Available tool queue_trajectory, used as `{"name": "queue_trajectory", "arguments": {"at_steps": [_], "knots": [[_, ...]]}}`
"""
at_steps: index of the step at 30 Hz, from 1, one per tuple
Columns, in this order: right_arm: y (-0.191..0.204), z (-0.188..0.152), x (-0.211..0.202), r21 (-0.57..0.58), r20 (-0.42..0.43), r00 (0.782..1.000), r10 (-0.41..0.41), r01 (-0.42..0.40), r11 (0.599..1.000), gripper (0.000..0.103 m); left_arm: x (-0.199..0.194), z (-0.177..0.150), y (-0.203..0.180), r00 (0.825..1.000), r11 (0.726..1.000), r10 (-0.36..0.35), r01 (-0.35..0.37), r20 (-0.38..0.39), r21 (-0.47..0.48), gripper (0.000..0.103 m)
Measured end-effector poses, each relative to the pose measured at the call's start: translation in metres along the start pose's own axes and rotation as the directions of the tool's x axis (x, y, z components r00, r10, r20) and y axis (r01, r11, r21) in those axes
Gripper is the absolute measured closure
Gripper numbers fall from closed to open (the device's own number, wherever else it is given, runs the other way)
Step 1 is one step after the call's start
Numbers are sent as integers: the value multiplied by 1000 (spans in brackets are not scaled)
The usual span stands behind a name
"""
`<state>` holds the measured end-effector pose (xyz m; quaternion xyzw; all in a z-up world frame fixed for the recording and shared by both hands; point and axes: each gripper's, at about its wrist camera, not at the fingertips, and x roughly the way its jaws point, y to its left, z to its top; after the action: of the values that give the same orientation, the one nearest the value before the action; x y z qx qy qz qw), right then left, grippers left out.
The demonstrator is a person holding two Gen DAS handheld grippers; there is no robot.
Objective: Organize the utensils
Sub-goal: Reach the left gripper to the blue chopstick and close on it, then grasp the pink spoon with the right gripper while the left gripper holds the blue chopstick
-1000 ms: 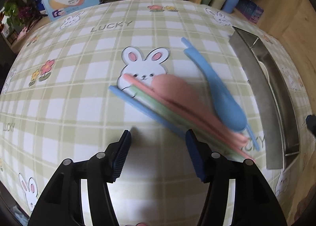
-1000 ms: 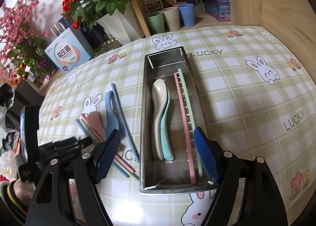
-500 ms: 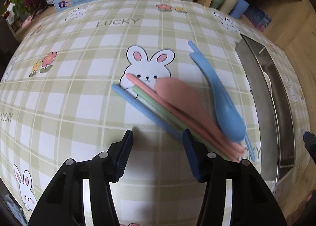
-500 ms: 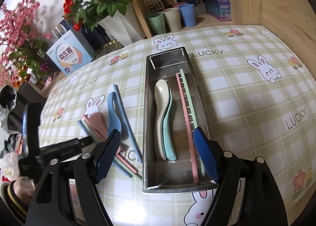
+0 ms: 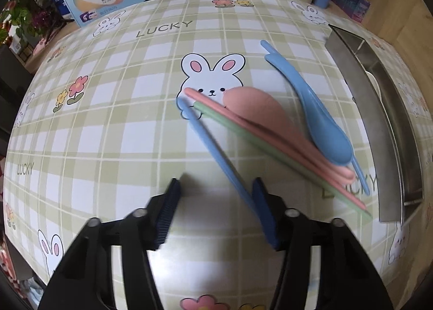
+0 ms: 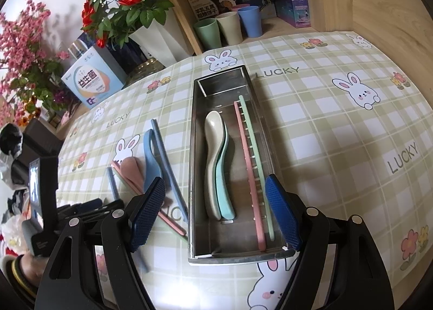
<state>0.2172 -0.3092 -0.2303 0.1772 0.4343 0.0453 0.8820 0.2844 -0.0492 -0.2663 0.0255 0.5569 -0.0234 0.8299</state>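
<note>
Your left gripper point(image 5: 215, 208) sits low over the checked tablecloth point(image 5: 108, 131) with its jaws spread wide and nothing between them yet, though the near end of the blue chopstick point(image 5: 213, 151) runs right up against the inner face of the right-hand pad; I can't tell if it's actually touching. That chopstick is the outermost piece of the loose pile: just beside it lie a green chopstick point(image 5: 243, 128) and a pink chopstick point(image 5: 205, 99), with the pink spoon point(image 5: 254, 107) lying across them, bowl pointing away from you toward the bunny print. The blue spoon point(image 5: 316, 118) rests next to the pink one with its bowl end overlapping the pile, and a second blue chopstick point(image 6: 169, 166) lies alongside it on the tray side. Your right gripper point(image 6: 215, 208) is also wide open and holding nothing, hovering over the near end of the metal tray point(image 6: 193, 147). Inside the tray there's a cream spoon point(image 6: 212, 153) nested against a teal spoon point(image 6: 226, 196) on one side, and a pink chopstick and a green chopstick lying side by side along the other side. The loose pile sits just beside the tray's left wall.
</note>
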Motion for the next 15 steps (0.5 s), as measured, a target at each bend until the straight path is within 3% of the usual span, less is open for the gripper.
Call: {"name": "queue_trajectory", "arguments": {"at_steps": [2, 5, 12, 15], "knots": [[0, 0, 0, 1, 0, 1000, 0, 0, 1000, 29, -4, -4, 7, 1000, 1000, -17, 17, 5, 15, 94], [0, 0, 0, -1, -1, 1000, 2, -2, 1000, 29, -6, -7, 20, 998, 998, -64, 64, 1, 11, 97], [12, -3, 1, -47, -1, 1000, 29, -29, 999, 30, -8, -13, 50, 999, 999, -37, 38, 30, -21, 97], [18, -5, 2, -77, -8, 999, 34, -35, 996, 30, -8, -14, 57, 997, 997, -64, 66, 47, -36, 97]]}}
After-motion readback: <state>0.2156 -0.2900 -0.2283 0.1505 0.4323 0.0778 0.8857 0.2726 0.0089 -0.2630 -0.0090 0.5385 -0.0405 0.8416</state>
